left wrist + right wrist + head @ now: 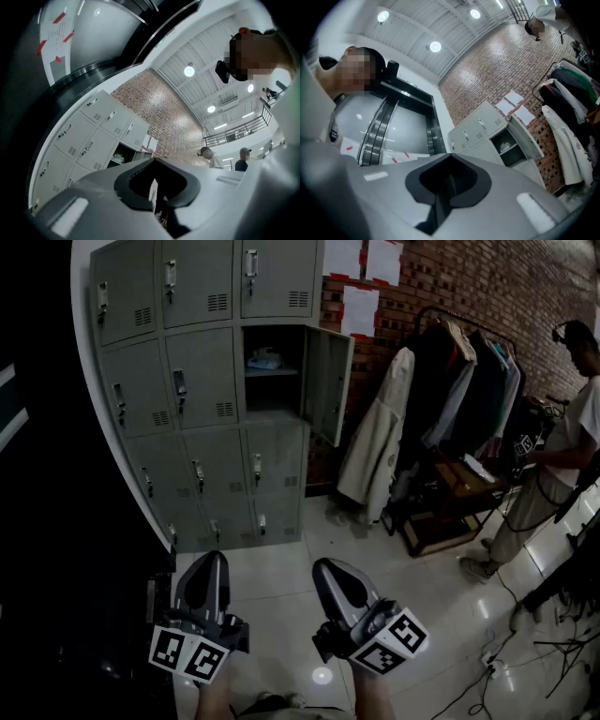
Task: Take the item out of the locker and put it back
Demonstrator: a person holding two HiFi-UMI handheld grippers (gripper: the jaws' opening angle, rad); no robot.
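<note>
A grey bank of lockers [187, 399] stands ahead, and one compartment [272, 371] has its door [330, 381] swung out to the right. On that compartment's upper shelf lies a pale, crumpled item [265, 359]. The open locker [508, 145] and the item [505, 146] show small in the right gripper view. The left gripper view catches the same opening [123, 152]. My left gripper [208, 563] and right gripper [330, 570] hang low over the floor, well short of the lockers. Both point upward, jaws together, with nothing in them.
A clothes rack [459, 371] with hanging coats stands right of the lockers, with a low wooden cart [450, 507] beneath it. A person [562, 456] stands at the far right. Cables [525, 643] trail over the glossy tiled floor. Papers [361, 277] are taped to the brick wall.
</note>
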